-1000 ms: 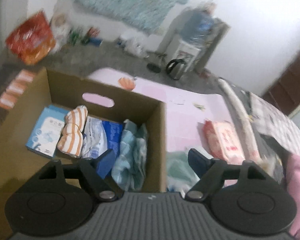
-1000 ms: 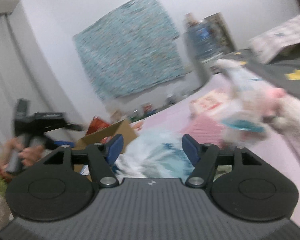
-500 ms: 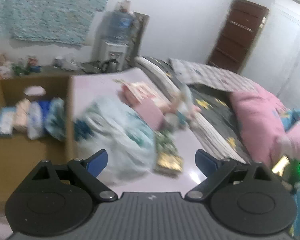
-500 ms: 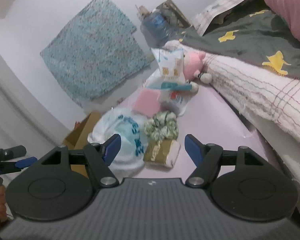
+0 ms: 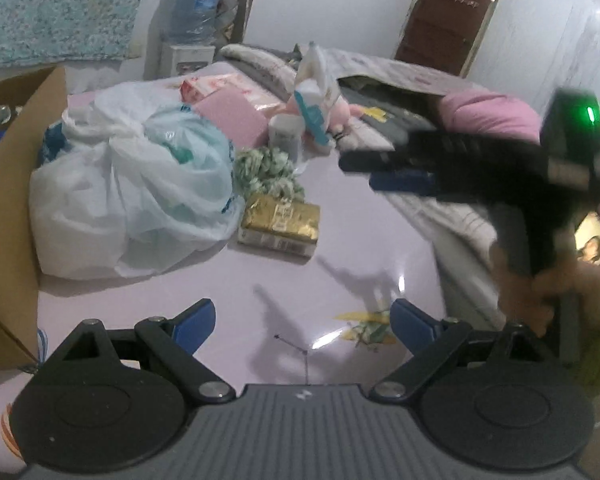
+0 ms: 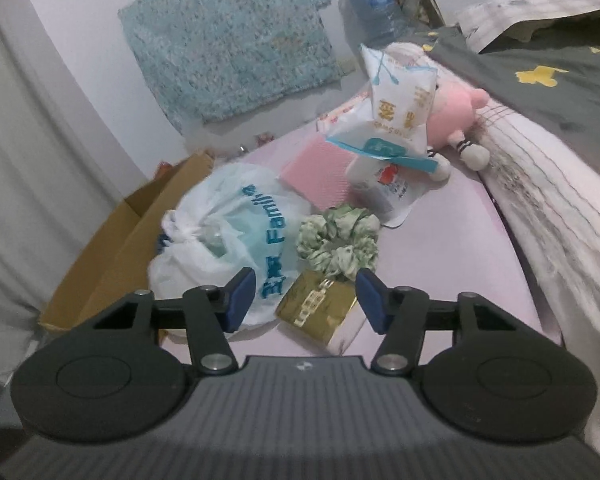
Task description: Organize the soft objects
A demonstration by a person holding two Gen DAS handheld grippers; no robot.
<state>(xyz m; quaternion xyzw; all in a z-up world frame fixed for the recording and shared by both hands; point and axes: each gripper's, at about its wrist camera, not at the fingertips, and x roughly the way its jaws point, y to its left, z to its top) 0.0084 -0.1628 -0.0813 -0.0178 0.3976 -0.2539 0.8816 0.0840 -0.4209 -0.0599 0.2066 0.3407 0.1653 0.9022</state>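
A gold packet (image 5: 279, 225) (image 6: 318, 310) lies on the pink table, with a green scrunchie (image 5: 266, 168) (image 6: 339, 243) just behind it. A tied white plastic bag (image 5: 132, 196) (image 6: 228, 236) sits to their left, against a cardboard box (image 5: 8, 184) (image 6: 112, 240). Behind are a pink pad (image 6: 320, 174), a white pouch (image 6: 400, 116) and a pink plush toy (image 6: 456, 114). My left gripper (image 5: 302, 320) is open and empty over bare table. My right gripper (image 6: 306, 294) is open and empty, close to the gold packet; it also shows in the left wrist view (image 5: 400, 170).
A bed with a striped blanket (image 6: 560, 208) and grey star cover (image 6: 540, 64) borders the table on the right. A water dispenser (image 5: 192, 20) stands at the back wall. A brown door (image 5: 448, 16) is at the far right.
My left gripper has swung away from the box interior to face the table and bed. My right gripper has moved down toward the gold packet and scrunchie. Both stay open.
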